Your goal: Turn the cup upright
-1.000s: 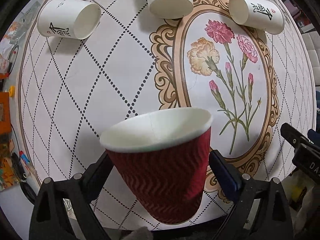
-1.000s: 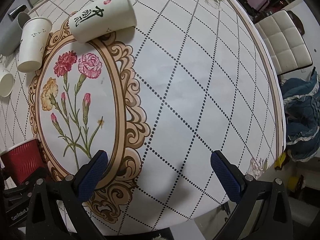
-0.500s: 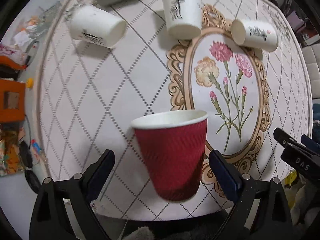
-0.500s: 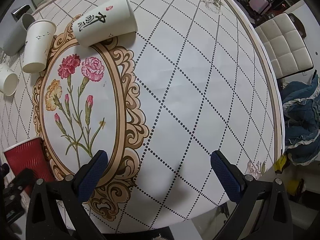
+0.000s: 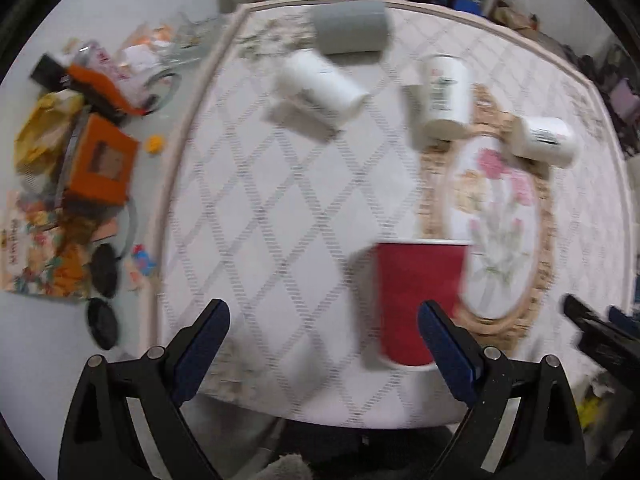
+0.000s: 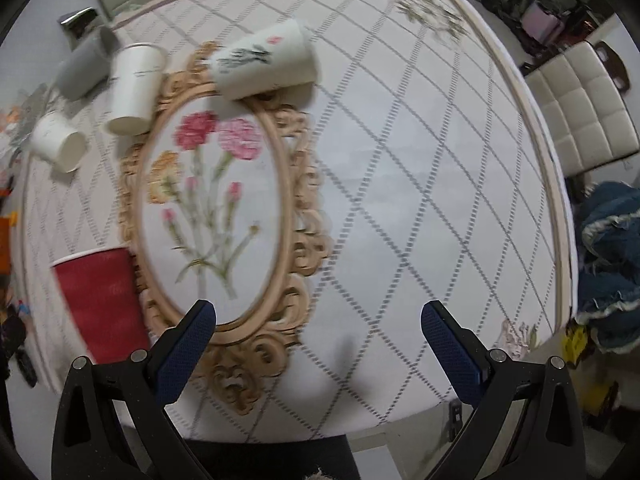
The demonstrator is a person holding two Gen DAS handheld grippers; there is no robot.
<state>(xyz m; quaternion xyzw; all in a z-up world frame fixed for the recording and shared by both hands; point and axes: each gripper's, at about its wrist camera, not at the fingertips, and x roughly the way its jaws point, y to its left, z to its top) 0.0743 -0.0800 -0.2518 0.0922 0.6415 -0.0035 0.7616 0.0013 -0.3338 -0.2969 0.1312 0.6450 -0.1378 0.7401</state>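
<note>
A red ribbed paper cup [image 5: 416, 300] stands upright, mouth up, near the front edge of the patterned table [image 5: 280, 216]. My left gripper [image 5: 324, 344] is open and empty, pulled back; the cup is by its right finger, not between the pads. In the right wrist view the red cup [image 6: 100, 300] stands at the far left. My right gripper [image 6: 318, 344] is open and empty above the table's front edge. Three white paper cups [image 5: 320, 88] [image 5: 444, 96] [image 5: 544, 140] and a grey cup [image 5: 350, 26] lie on their sides farther back.
Clutter lies on the floor left of the table: an orange box [image 5: 100, 160], papers and black lids [image 5: 102, 276]. White chairs [image 6: 580, 108] and blue cloth [image 6: 608, 264] are to the right. The other gripper [image 5: 604, 336] shows at the left view's right edge.
My left gripper has let go of the red cup and drawn back and leftward; the cup now stands free on the table. My right gripper has also pulled back slightly.
</note>
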